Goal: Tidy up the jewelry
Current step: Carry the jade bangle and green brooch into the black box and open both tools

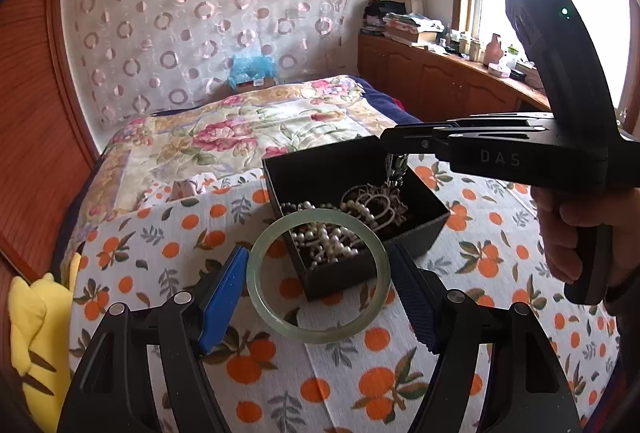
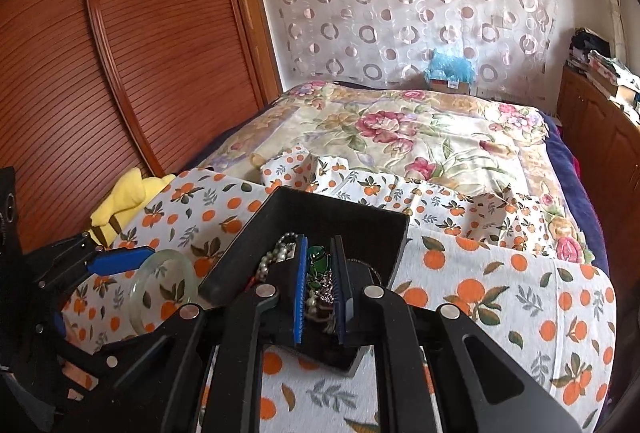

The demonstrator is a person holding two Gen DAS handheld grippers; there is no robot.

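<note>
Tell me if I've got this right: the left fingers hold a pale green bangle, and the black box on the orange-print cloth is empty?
Not quite. The black box isn't empty: the left wrist view shows pearl strands and other jewelry inside. The rest stands: the left gripper's fingers hold the pale green bangle over the orange-print cloth.
</note>
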